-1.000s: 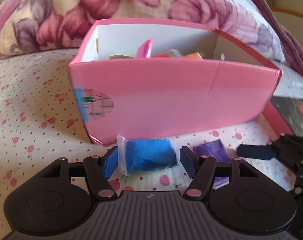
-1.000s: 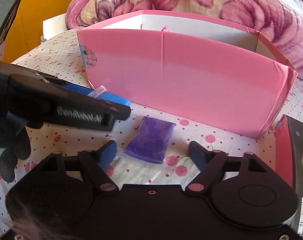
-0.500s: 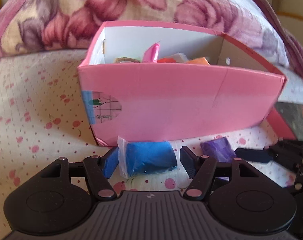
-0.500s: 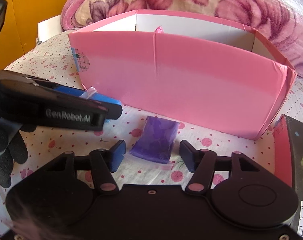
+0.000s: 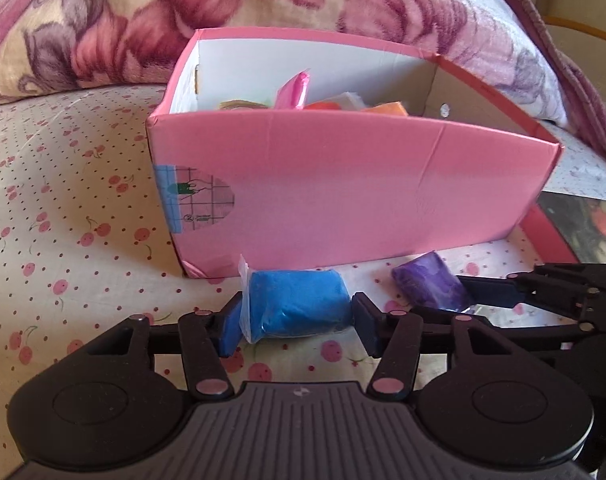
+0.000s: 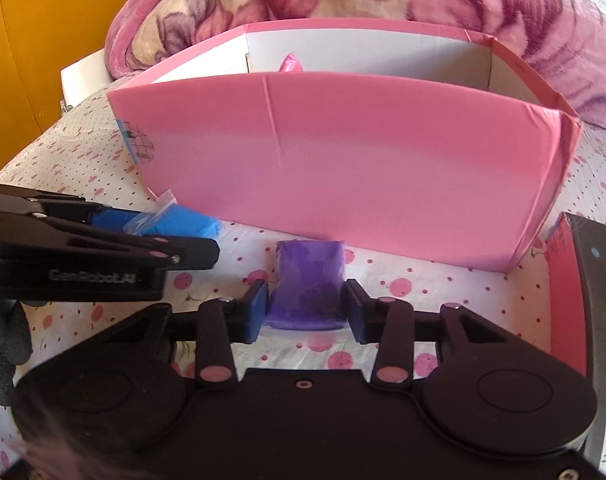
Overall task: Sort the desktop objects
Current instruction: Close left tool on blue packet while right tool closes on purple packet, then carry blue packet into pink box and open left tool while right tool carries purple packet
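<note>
A blue clay packet (image 5: pixel 297 304) in clear wrap lies on the cherry-print cloth in front of the pink box (image 5: pixel 343 200). My left gripper (image 5: pixel 297 318) has closed its pads against both ends of it. A purple clay packet (image 6: pixel 308 284) lies to its right, also in front of the box (image 6: pixel 343 184). My right gripper (image 6: pixel 306 312) is shut on the purple packet, pads touching its sides. The blue packet (image 6: pixel 179 222) and the left gripper's finger (image 6: pixel 103 252) show at the left of the right wrist view. The purple packet (image 5: pixel 431 282) shows in the left wrist view.
The pink box holds several coloured packets, pink (image 5: pixel 295 92) and orange (image 5: pixel 383 110). A floral blanket (image 5: pixel 263 0) lies behind the box. A dark book with a pink cover edge (image 6: pixel 595 300) lies right of the box. An orange wall (image 6: pixel 31 40) stands far left.
Both grippers have narrowed around their packets; the right one closed from wide open onto the purple packet. Both views have pulled slightly back from the box.
</note>
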Motion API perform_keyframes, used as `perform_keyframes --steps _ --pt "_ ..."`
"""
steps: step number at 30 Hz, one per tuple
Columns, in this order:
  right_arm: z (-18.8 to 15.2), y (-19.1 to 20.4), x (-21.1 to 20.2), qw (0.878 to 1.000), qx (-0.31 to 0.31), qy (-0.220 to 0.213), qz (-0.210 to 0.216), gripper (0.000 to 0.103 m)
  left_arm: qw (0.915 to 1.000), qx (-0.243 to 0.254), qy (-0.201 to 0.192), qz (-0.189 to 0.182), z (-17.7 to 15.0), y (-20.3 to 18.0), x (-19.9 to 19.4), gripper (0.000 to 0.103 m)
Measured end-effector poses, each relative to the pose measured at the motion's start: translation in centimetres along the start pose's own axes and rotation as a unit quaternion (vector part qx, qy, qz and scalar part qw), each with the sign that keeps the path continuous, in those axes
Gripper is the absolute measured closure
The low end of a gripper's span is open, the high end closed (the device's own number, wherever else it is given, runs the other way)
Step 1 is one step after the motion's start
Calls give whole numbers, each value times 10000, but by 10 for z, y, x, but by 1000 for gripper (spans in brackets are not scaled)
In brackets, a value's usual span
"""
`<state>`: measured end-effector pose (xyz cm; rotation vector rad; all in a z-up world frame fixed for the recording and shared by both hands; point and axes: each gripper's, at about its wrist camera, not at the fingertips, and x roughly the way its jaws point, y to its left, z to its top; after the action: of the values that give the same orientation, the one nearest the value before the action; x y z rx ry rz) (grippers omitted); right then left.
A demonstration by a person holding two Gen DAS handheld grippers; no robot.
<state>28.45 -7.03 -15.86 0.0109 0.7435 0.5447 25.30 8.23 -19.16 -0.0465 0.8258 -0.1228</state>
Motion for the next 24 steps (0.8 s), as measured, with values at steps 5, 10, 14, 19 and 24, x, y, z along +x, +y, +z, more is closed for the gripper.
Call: perform_keyframes --steps 5,10,14,19,24 --pt "-1 -13 -14 9998 183 67 68 63 9999 -44 -51 -115 3 0 -10 49" --pt "-4 -13 -36 9999 117 93 25 63 9995 3 -200 -264 8 -2 -26 50" --pt "-2 -18 -59 9998 178 31 18 63 9987 20 -302 -418 9 -5 -39 50" --pt "6 -24 -76 9994 323 -71 55 63 9975 27 -444 -554 11 -8 -56 50" --pt "14 -23 -94 9991 317 -246 101 63 9961 -18 -651 -598 15 -6 -72 50"
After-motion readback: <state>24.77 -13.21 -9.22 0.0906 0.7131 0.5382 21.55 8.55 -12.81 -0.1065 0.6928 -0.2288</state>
